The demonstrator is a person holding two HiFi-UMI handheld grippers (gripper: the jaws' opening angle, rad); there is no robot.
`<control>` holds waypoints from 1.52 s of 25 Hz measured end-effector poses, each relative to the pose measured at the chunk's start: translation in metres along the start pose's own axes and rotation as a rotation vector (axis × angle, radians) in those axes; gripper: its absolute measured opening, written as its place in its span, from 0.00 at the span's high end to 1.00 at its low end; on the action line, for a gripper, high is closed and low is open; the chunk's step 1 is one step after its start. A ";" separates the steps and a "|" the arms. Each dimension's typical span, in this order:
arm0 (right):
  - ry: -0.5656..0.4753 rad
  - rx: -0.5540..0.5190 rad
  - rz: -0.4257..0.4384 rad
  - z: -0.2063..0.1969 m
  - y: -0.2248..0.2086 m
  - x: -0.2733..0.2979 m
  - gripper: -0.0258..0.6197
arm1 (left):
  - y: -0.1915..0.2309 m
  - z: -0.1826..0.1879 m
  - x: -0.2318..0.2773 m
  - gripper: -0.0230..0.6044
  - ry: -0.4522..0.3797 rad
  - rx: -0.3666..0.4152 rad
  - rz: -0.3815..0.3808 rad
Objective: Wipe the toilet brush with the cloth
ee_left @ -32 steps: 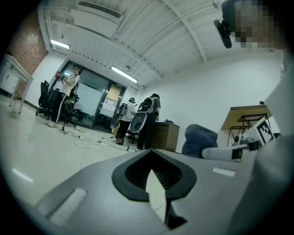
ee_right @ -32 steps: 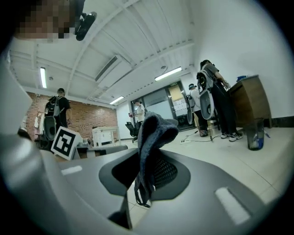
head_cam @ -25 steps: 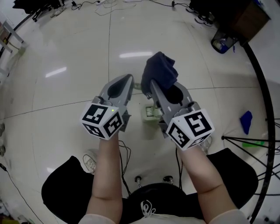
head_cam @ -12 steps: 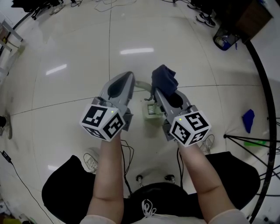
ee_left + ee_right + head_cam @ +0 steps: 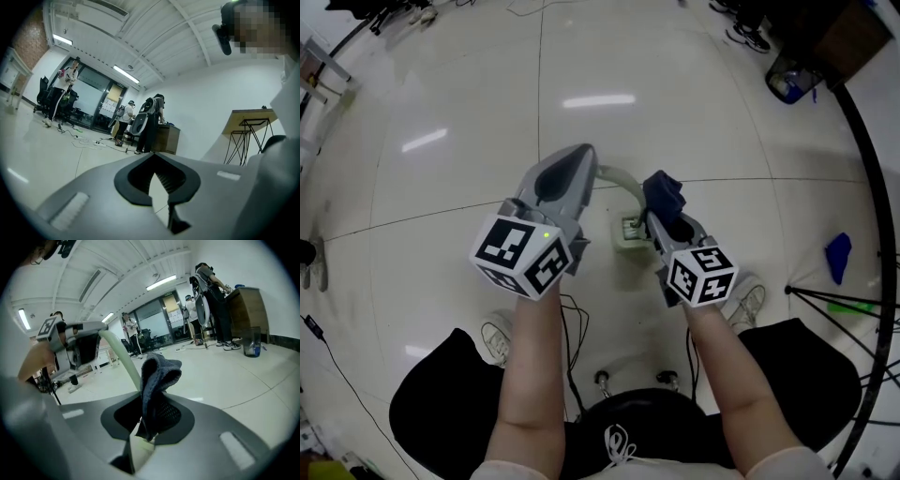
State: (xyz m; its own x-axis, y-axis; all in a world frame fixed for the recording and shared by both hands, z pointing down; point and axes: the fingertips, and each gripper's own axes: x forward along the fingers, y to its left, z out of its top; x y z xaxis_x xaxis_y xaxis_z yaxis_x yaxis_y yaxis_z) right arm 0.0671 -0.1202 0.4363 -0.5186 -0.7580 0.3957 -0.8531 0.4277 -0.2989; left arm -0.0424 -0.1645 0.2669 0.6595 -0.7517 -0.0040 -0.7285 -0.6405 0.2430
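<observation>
In the head view a pale green toilet brush handle (image 5: pixel 619 180) curves from the tip of my left gripper (image 5: pixel 579 157) down to its holder (image 5: pixel 627 235) on the floor. The left jaws are shut on the handle's upper end. In the left gripper view, where the jaws (image 5: pixel 153 157) meet, the handle itself is hidden. My right gripper (image 5: pixel 656 204) is shut on a dark blue cloth (image 5: pixel 665 191), just right of the handle. In the right gripper view the cloth (image 5: pixel 157 373) stands up from the jaws beside the handle (image 5: pixel 123 358), with the left gripper (image 5: pixel 79 345) beyond it.
The floor is glossy pale tile. Black stand legs (image 5: pixel 834 300), a blue object (image 5: pixel 832 257) and a bin (image 5: pixel 787 79) are at the right. Cables (image 5: pixel 572 319) trail near the person's shoes. Several people and a wooden cabinet (image 5: pixel 244 305) stand in the distance.
The right gripper has moved nearer and lower with the cloth, which now sits beside the handle. More of the handle shows. The left gripper has barely moved.
</observation>
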 end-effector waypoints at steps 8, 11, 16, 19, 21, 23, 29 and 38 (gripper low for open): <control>0.134 0.011 -0.047 -0.066 -0.014 0.016 0.86 | -0.003 0.001 -0.001 0.95 -0.003 0.038 0.036; 0.194 0.024 -0.048 -0.084 -0.017 0.021 0.86 | -0.003 0.003 -0.001 0.95 -0.008 0.035 0.035; 0.312 0.059 -0.056 -0.113 -0.023 0.013 0.85 | -0.003 0.000 0.000 0.95 -0.017 0.027 0.051; 0.298 0.074 -0.063 -0.109 -0.024 0.005 0.85 | -0.005 0.001 -0.001 0.95 -0.017 0.028 0.050; 0.219 0.073 -0.080 -0.089 -0.023 -0.004 0.85 | -0.005 0.002 -0.001 0.95 -0.016 0.022 0.047; 0.087 0.051 -0.083 -0.054 -0.016 -0.015 0.86 | -0.005 0.001 0.000 0.95 -0.014 0.011 0.040; -0.152 -0.123 0.018 0.049 0.053 -0.044 0.86 | -0.004 0.000 0.000 0.95 0.010 0.022 0.044; -0.022 -0.182 0.209 0.058 0.131 -0.016 0.86 | -0.011 -0.003 0.001 0.95 0.035 0.029 0.009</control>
State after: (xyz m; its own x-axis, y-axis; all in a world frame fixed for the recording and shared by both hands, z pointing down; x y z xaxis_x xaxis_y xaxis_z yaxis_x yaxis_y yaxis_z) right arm -0.0330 -0.0804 0.3402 -0.6848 -0.6538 0.3218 -0.7250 0.6558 -0.2105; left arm -0.0334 -0.1577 0.2677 0.6590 -0.7515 0.0321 -0.7388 -0.6387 0.2150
